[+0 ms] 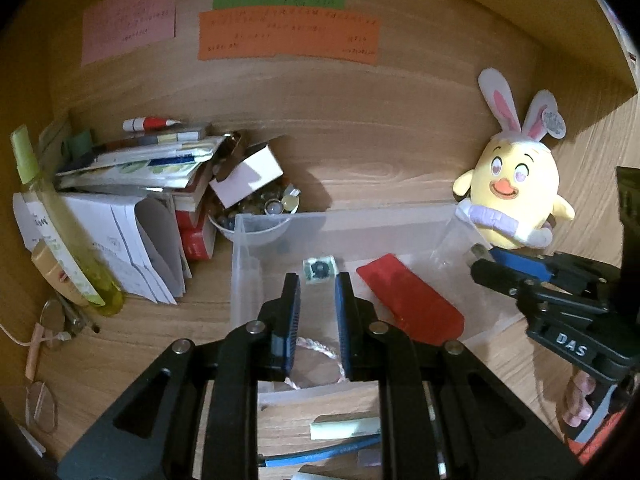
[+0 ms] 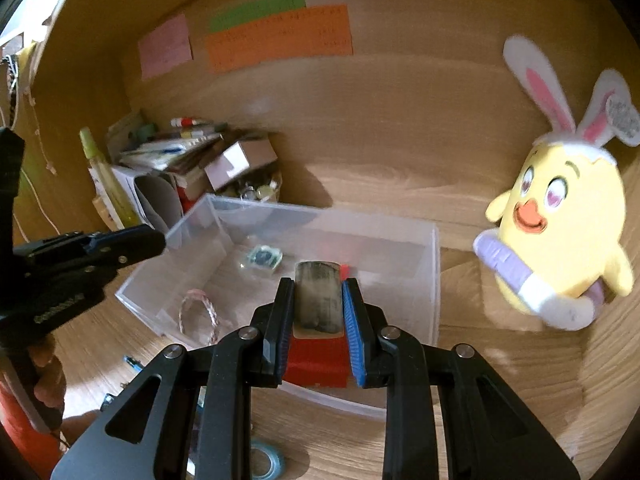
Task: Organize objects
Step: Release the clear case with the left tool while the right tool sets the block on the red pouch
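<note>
Desk [image 1: 168, 332] and back panel [image 1: 360, 120] are matt wood-grain laminate; the bin [image 1: 240, 264] is clear, smooth, slightly frosted plastic with a glossy red plastic-looking flat piece [image 1: 412, 300] inside. Left gripper [image 1: 318, 300] and right gripper [image 2: 318, 304] are matt black plastic with shiny metal pins, pads [image 2: 352, 320] finely ribbed blue; the right one's hold a dull dark block, material unclear. Plush chick [image 1: 516, 192] is soft fuzzy cloth, wall notes [image 1: 288, 36] matt coloured paper, bottle [image 1: 68, 232] glossy yellow-green plastic, stacked booklets [image 1: 136, 160] paper.
</note>
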`<state>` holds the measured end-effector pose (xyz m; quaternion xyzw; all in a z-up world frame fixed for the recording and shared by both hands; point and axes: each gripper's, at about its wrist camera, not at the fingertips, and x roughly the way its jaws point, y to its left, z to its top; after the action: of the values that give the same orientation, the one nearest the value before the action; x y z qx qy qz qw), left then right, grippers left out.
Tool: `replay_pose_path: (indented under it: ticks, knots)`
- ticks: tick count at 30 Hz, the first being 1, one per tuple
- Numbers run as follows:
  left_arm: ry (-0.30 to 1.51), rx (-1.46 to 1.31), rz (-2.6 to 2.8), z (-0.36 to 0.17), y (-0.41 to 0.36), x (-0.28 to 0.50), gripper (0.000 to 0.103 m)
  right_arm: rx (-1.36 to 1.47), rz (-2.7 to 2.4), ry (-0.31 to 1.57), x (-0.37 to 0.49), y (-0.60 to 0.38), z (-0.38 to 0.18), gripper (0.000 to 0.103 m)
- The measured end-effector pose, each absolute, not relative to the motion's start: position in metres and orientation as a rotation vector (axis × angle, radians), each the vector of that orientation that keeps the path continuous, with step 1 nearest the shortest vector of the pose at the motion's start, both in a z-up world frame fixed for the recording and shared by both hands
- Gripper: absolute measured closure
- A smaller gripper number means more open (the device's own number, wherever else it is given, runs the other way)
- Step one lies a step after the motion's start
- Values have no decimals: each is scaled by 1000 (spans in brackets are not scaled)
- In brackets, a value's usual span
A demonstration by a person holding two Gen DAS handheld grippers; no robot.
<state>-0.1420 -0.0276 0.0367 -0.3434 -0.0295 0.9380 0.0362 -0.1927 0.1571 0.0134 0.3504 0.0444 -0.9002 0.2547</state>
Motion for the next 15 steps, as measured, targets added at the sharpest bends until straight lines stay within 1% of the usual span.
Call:
replay_pose_path:
  ticks: [3,4,6,8,10,12,15]
  knots:
    - [-86,-1075,2867,33,-28,-141,87,988,-2437,129,-198,154,3,81]
    - [-90,-1083,2856,32,-28,-140,85,1000,-2435,131,-200,153,0,81]
    - [-101,-1086,2839,29,-29,-138,75,1026,-2429,140,-204,151,-6,81]
    - [-105,-1087,2839,26,-30,-133,59,1045,-2424,147,-206,150,-11,81]
    - [-98,-1081,2845,24,-30,-129,55,1053,-2424,156,-207,150,-13,81]
    - [-91,-1088,2842,23,-31,-125,54,1061,-2419,160,-208,149,-14,81]
    - [-89,-1108,2828,19,-33,-119,49,1080,-2404,155,-208,148,-15,81]
